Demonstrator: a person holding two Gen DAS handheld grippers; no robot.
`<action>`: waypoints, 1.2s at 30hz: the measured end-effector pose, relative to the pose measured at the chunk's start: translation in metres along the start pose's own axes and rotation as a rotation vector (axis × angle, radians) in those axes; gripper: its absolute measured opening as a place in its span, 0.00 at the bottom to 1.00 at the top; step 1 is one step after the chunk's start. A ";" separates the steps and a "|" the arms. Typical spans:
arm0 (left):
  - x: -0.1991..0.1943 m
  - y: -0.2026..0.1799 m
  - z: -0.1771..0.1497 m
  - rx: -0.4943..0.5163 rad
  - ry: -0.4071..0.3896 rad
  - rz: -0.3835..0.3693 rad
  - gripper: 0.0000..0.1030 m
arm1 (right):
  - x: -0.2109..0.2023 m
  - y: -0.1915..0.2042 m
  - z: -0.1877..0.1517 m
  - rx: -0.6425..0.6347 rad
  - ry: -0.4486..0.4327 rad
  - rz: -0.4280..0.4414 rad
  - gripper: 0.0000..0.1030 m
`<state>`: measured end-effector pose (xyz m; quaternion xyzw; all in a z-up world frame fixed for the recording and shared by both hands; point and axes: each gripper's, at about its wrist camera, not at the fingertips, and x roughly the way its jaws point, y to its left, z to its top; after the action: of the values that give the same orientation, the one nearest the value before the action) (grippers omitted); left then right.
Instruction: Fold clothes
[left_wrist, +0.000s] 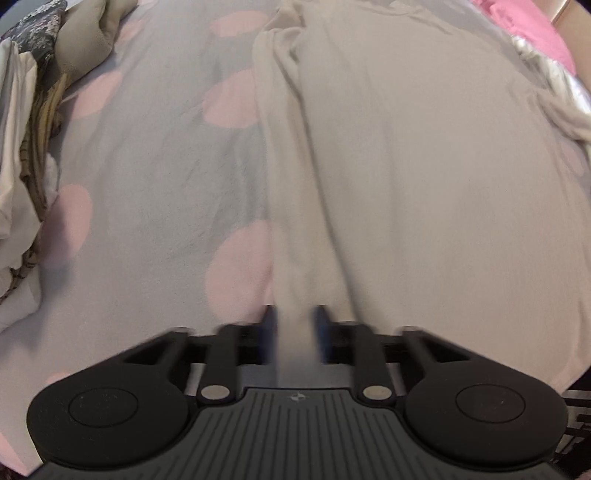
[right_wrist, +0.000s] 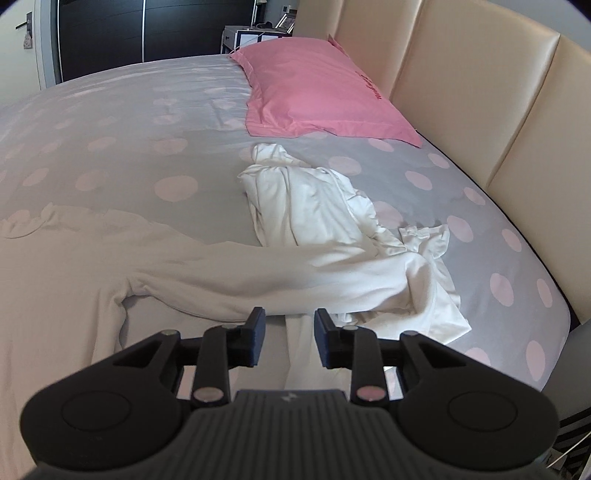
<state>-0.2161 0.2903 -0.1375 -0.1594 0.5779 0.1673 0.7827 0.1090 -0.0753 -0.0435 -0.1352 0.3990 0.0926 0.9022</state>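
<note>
A cream long-sleeved top (left_wrist: 424, 177) lies spread flat on the bed, its left sleeve folded in along the body. My left gripper (left_wrist: 295, 325) is open over the top's near left hem, blurred, with a strip of cloth between the jaws. In the right wrist view the same top (right_wrist: 55, 295) fills the left side and its right sleeve (right_wrist: 277, 277) stretches out to the right. My right gripper (right_wrist: 288, 328) is open just in front of that sleeve, with cloth under the gap between the jaws.
The bed has a grey sheet with pink dots (right_wrist: 147, 147). A crumpled white garment (right_wrist: 314, 206) lies beyond the sleeve. A pink pillow (right_wrist: 314, 92) and cream headboard (right_wrist: 480, 92) are behind. A pile of clothes (left_wrist: 29, 129) sits at the left edge.
</note>
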 end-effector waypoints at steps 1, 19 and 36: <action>-0.003 0.000 0.000 -0.009 -0.015 0.004 0.04 | 0.000 0.001 -0.002 -0.002 0.004 -0.004 0.31; -0.128 0.122 0.073 -0.451 -0.421 0.297 0.03 | 0.024 -0.025 -0.012 0.115 0.125 -0.077 0.31; -0.113 0.143 0.071 -0.451 -0.485 0.432 0.18 | 0.031 0.002 -0.019 -0.029 0.161 0.070 0.36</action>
<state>-0.2509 0.4407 -0.0171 -0.1577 0.3454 0.4836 0.7886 0.1161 -0.0775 -0.0793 -0.1415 0.4734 0.1186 0.8613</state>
